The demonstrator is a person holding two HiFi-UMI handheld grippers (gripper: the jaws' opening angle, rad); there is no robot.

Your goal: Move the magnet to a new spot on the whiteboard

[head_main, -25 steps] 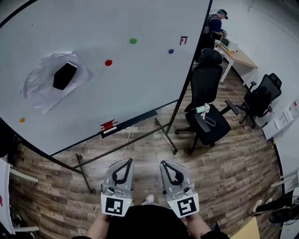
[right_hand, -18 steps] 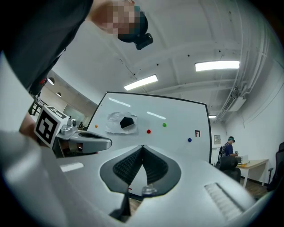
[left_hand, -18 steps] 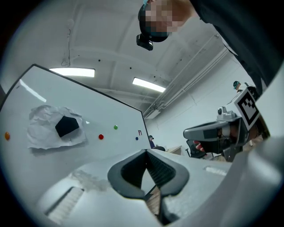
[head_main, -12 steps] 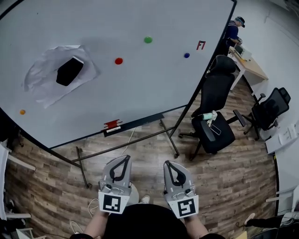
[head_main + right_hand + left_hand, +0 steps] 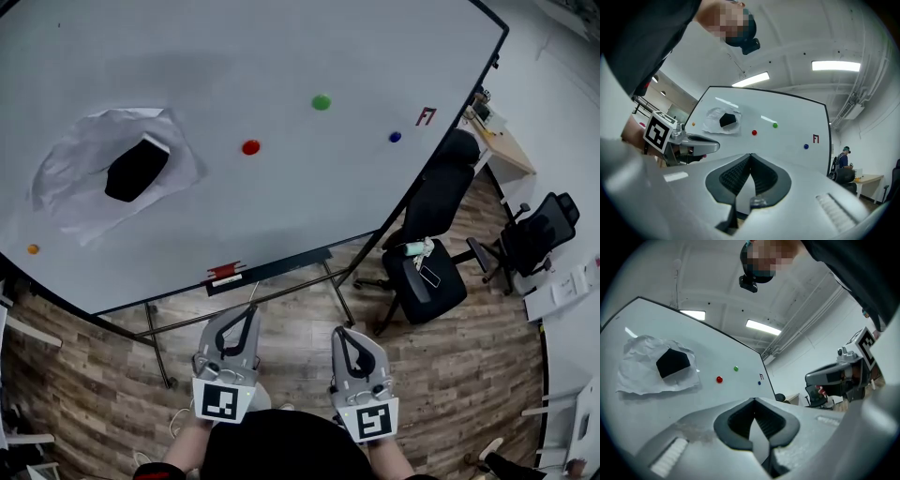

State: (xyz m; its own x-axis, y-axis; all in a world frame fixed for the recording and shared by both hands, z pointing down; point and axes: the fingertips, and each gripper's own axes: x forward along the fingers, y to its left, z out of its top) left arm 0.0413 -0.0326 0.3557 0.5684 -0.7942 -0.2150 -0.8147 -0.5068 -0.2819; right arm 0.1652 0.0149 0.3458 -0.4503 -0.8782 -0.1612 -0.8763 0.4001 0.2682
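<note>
Two grippers: left gripper (image 5: 251, 311) and right gripper (image 5: 340, 333), jaws closed tip to tip, empty, well short of whiteboard (image 5: 281, 216).
Magnets: red magnet (image 5: 250, 147), green magnet (image 5: 322, 101), blue magnet (image 5: 395, 137), all on board, untouched.
Change: board fuller in head view than before.
Meaning: approach only; grasp pending.

Head view: from above, steeply down, over left gripper (image 5: 249, 311) and right gripper (image 5: 341, 333); whiteboard (image 5: 281, 56) ahead, well apart. Gripper views: low, close behind own jaws, tilted up at whiteboard and ceiling (image 5: 717, 287). All three share the red magnet (image 5: 250, 147) and crumpled paper (image 5: 84, 178).
</note>
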